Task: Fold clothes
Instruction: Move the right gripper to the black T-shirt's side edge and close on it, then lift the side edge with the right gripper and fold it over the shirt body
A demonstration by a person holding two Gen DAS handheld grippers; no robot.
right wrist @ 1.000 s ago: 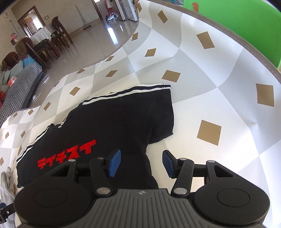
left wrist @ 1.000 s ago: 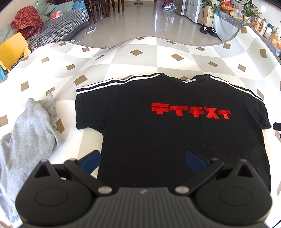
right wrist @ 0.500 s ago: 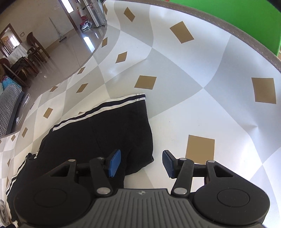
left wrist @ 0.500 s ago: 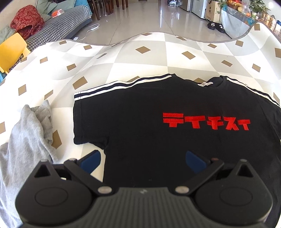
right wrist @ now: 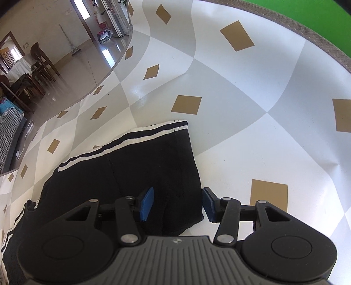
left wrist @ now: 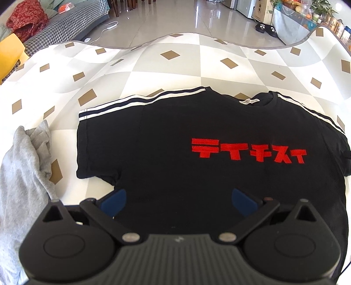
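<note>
A black T-shirt [left wrist: 171,153] with red lettering and white shoulder stripes lies flat, front up, on the checked cloth. My left gripper [left wrist: 178,200] hangs open over the shirt's side, just below its left sleeve [left wrist: 105,142]; the fabric lies under the wide gap and its blue pads do not press on it. In the right wrist view the shirt's other sleeve [right wrist: 153,166] lies spread out. My right gripper [right wrist: 177,205] stands over that sleeve's hem, its jaws closing with the sleeve edge between them; the pads are still apart from the cloth.
A crumpled grey garment [left wrist: 22,175] lies left of the shirt. The white, grey and tan checked cloth [left wrist: 197,65] covers the table, whose far edge curves away to a tiled floor. A green surface [right wrist: 285,8] borders the cloth at the right.
The right gripper has come down and in over the right sleeve's hem, and its jaws have narrowed. The left gripper drew closer to the shirt's left side, then held still.
</note>
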